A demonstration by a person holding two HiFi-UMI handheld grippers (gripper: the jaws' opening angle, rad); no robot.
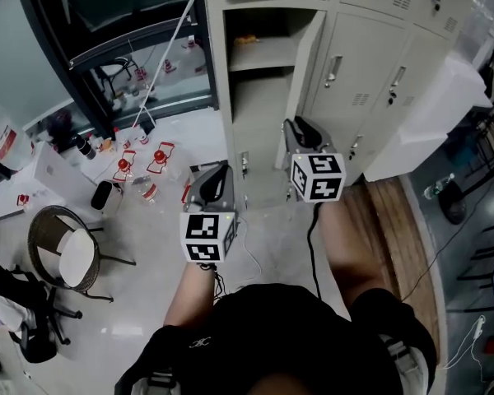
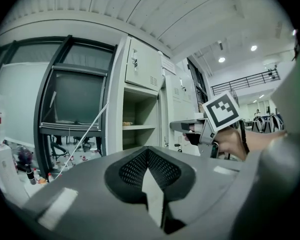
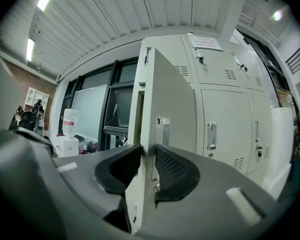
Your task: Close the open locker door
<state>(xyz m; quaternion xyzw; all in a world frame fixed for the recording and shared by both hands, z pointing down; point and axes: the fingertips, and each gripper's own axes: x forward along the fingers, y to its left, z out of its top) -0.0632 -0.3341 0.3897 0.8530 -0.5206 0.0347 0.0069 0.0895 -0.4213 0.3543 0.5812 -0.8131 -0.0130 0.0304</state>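
Both forearms reach forward with the tools held level: the right gripper [image 3: 147, 153] is clamped on the free edge of the open locker door [image 3: 171, 109], which stands swung out from its compartment, while the left gripper [image 2: 149, 153], jaws together and empty, hangs just beside it facing the open locker [image 2: 136, 134].

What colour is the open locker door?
The open locker door is pale grey-beige, matching the other lockers; the right gripper view shows it best.

left gripper [image 1: 221, 168] level, jaws together; right gripper [image 1: 295, 125] grips the door [image 3: 172, 99].
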